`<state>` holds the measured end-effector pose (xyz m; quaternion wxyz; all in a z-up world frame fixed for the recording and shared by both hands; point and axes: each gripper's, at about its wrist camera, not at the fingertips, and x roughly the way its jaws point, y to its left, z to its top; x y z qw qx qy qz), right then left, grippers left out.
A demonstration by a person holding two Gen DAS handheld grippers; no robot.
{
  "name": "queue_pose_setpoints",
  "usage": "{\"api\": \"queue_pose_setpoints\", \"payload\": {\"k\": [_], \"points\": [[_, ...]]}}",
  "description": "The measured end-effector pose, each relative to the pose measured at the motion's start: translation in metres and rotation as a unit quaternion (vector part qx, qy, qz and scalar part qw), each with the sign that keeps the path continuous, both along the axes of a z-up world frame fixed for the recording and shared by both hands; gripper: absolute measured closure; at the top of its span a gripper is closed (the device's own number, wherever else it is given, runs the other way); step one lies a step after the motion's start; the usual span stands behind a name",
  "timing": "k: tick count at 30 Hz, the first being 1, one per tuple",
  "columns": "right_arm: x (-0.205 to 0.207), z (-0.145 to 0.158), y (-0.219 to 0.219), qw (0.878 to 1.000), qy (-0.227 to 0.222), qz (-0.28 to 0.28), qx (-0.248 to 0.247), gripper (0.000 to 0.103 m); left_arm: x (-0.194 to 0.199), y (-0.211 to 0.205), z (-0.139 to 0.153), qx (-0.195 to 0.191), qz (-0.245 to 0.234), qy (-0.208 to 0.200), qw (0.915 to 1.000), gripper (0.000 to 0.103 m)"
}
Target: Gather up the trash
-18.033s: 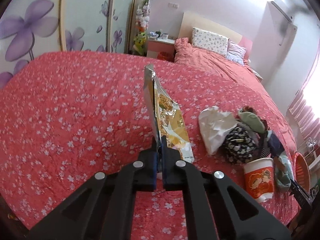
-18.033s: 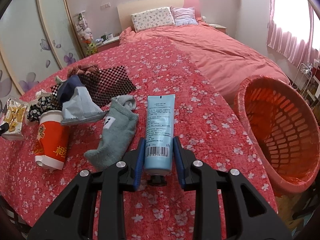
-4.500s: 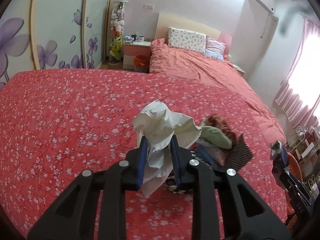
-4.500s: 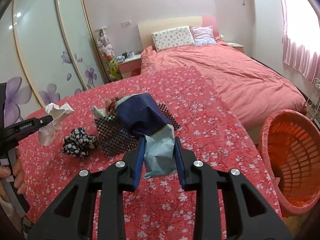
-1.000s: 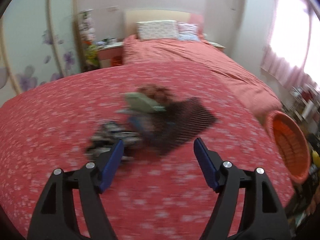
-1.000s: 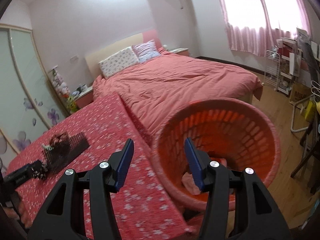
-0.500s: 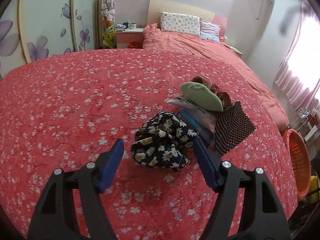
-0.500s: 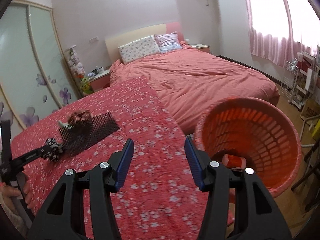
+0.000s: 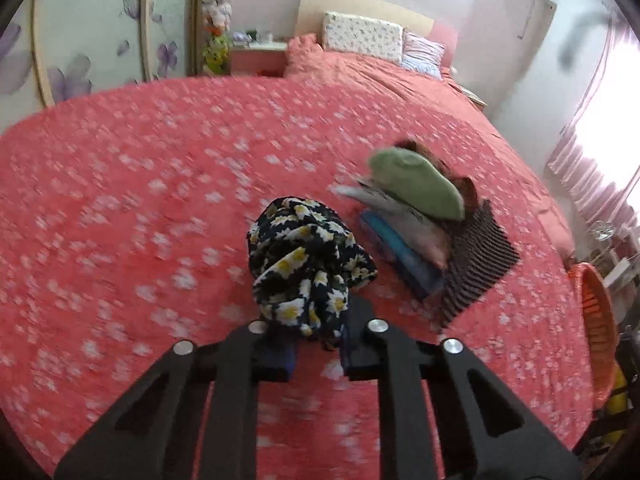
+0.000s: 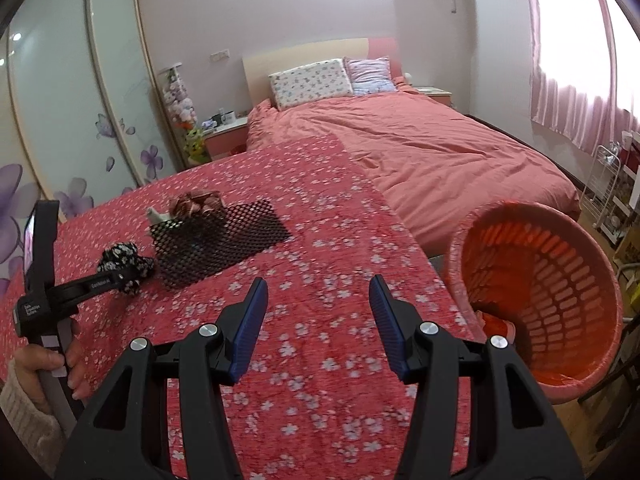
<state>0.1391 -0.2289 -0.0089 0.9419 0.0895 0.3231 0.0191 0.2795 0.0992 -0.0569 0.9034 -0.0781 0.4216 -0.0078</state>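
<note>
Daisy-print cloth (image 9: 308, 268) near the bedspread's (image 9: 120, 200) middle is now between the left gripper's (image 9: 316, 344) closing jaws, so basket (image 10: 560, 280) transfer comes next; right gripper (image 10: 316, 312) gapes empty.

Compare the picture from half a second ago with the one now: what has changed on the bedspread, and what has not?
The left gripper, wide open around the daisy cloth half a second ago, is closing on it; the cloth sits between its fingers. The right gripper has swung from the basket toward the bedspread, open and empty as before. The clothes pile has stayed put.
</note>
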Motion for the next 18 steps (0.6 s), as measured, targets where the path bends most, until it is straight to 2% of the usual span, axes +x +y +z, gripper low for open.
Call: {"api": "queue_pose_setpoints", "payload": {"k": [6, 12, 13, 18], "points": [[0.014, -0.004, 0.028, 0.999, 0.009, 0.031, 0.002, 0.05, -0.001, 0.045, 0.006, 0.039, 0.043, -0.01, 0.9983, 0.088], [0.039, -0.011, 0.072, 0.997, 0.028, 0.073, 0.012, 0.051, 0.0, 0.077, -0.006, 0.03, 0.064, 0.007, 0.9975, 0.088], [0.044, -0.012, 0.079, 0.996, 0.033, 0.079, 0.014, 0.055, -0.001, 0.078, -0.007, 0.029, 0.061, 0.007, 0.9977, 0.088], [0.064, -0.011, 0.106, 0.994, 0.042, 0.096, 0.035, 0.063, -0.005, 0.086, -0.008, 0.016, 0.059, 0.006, 0.9981, 0.087]]}}
